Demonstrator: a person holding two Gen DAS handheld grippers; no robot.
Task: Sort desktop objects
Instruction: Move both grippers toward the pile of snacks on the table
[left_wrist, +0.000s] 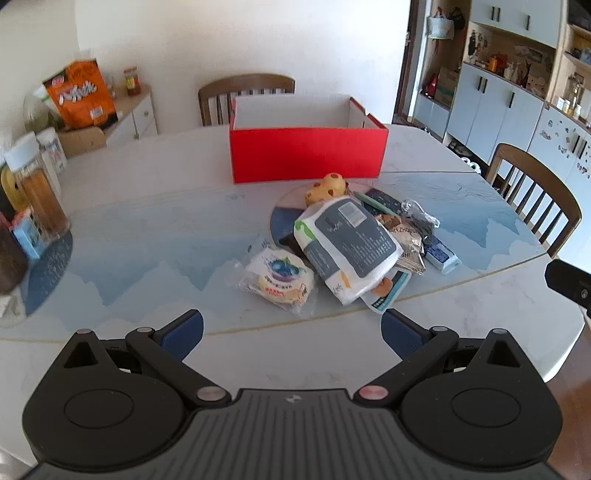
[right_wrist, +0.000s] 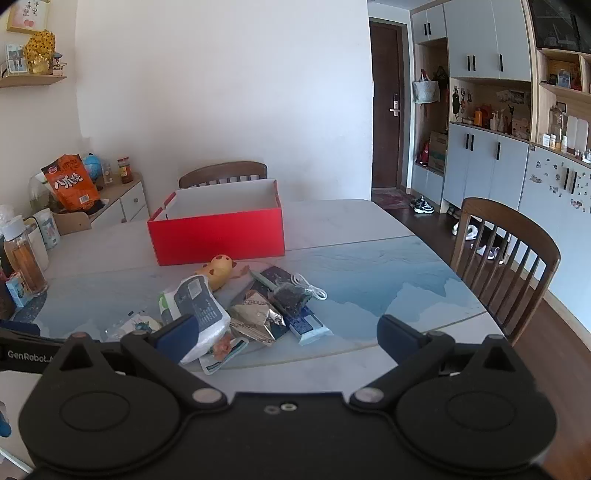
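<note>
The left gripper (left_wrist: 291, 334) hovers over the near edge of the worktop (left_wrist: 147, 221), its blue-padded jaws spread wide with nothing between them. The right gripper (right_wrist: 286, 338) is likewise released and empty – its jaws stand apart above the near edge, with the pile of things showing just beyond its left pad.

The things to sort lie heaped together around the middle of the worktop, somewhat toward the near edge. A white and grey wipes pack (left_wrist: 349, 245) sits on top of the heap, tilted. Just beside it on the left lies a round snack in clear wrap (left_wrist: 279, 278), touching the worktop. Under the pack's near end a flat sachet with a teal border (left_wrist: 388, 291) pokes out. To the right of the pack lie a crumpled brown foil packet (left_wrist: 404, 240) and a pale blue packet (left_wrist: 441, 254), and above them a small clear bag with dark contents (left_wrist: 419, 218). In the right wrist view a white cable (right_wrist: 314, 290) curls beside that bag. A yellow spotted toy (left_wrist: 327, 188) rests at the far side of the heap.

Beyond the heap stands an open red box (left_wrist: 306, 153) – its white inside shows nothing in it from here – toward the far edge. At the left edge stand tall clear jars (left_wrist: 35, 192). Wooden chairs (left_wrist: 245, 96) are drawn up at the far and right edges.
</note>
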